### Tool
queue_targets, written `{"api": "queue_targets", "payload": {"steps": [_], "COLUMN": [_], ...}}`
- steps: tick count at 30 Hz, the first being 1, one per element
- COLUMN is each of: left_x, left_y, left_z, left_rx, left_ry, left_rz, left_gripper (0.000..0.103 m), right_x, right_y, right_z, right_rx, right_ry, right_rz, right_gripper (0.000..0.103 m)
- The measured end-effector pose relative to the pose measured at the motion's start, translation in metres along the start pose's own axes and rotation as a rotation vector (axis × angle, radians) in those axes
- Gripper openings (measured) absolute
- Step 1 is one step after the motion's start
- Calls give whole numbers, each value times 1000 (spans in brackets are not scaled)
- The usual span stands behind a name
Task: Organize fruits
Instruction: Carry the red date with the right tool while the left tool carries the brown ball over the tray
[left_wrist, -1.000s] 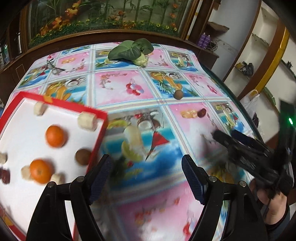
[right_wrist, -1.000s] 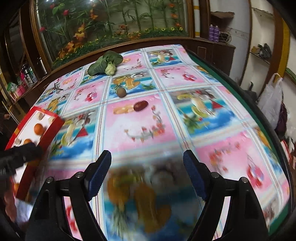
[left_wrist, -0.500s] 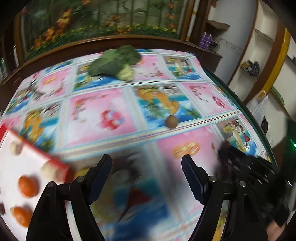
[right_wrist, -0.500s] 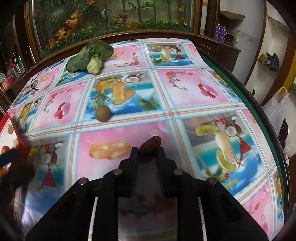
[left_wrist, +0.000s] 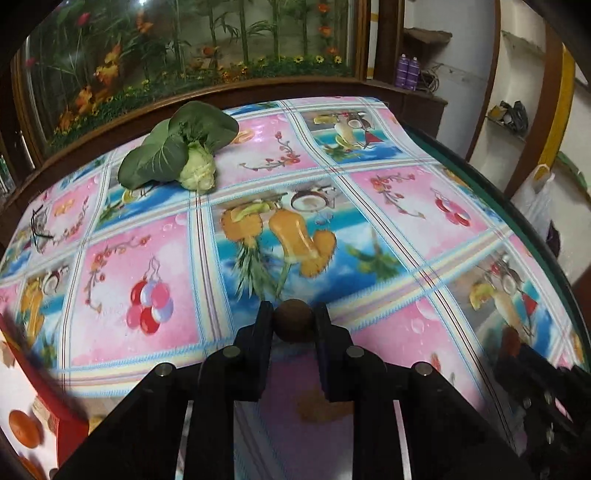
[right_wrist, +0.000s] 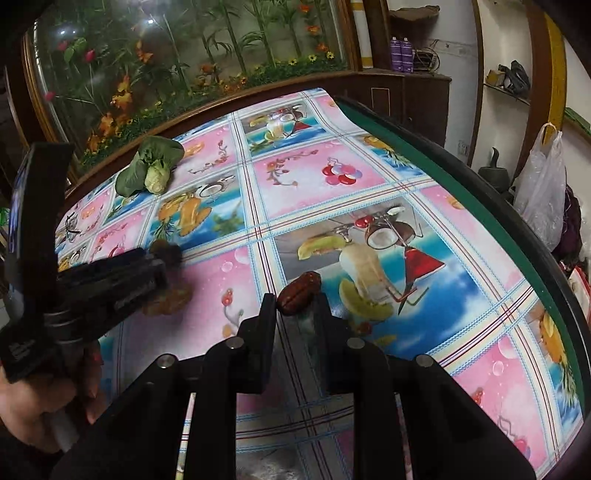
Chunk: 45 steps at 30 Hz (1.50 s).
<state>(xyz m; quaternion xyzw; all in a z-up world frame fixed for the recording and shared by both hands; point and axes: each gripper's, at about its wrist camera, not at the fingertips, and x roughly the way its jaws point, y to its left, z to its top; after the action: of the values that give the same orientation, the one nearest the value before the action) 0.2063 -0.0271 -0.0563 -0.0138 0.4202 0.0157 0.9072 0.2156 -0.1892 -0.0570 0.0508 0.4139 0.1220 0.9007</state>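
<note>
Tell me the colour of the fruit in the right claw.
Dark reddish-brown date, clearest in the right wrist view.

Round table (left_wrist: 417, 218) under glossy oilcloth (right_wrist: 369, 206), pink and blue squares printed with fruit and drinks; dark green rim (right_wrist: 436, 147) bared on right. Behind, curved glass case (left_wrist: 184, 55) in brown wood, filled with bamboo stems, orange flowers. Wooden cabinet (right_wrist: 424, 99) at back carrying two purple bottles (left_wrist: 408, 70). White walls (left_wrist: 465, 48), shelf alcove (right_wrist: 513, 88) with yellow-edged frame. White plastic bag (right_wrist: 543, 177) hanging at right.
</note>
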Motion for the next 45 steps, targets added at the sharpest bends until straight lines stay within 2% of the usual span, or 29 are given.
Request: {"api": "queue_targets", "payload": {"steps": [9, 13, 19, 28, 38, 45], "left_x": [-59, -83, -114, -141, -164, -171], "left_y": [20, 28, 37, 50, 65, 73], "left_z": [-51, -68, -95, -120, -133, -139], "left_rx": [-78, -94, -100, -107, -126, -139], "left_ry": [62, 51, 43, 21, -9, -19], "left_rz": [-155, -193, -225, -271, -307, -299], "left_gripper": [21, 21, 21, 21, 21, 21], "right_x": [-4, -14, -50, -99, -123, -132], "right_y": [6, 20, 42, 75, 107, 123], "right_z": [-2, -12, -37, -75, -97, -105], "right_rx": [-29, -62, -108, -143, -182, -209], "right_ry": [-10, 9, -3, -36, -47, -53], "right_rz": [-40, -58, -81, -76, -72, -63], "right_gripper": [21, 21, 22, 22, 22, 22]}}
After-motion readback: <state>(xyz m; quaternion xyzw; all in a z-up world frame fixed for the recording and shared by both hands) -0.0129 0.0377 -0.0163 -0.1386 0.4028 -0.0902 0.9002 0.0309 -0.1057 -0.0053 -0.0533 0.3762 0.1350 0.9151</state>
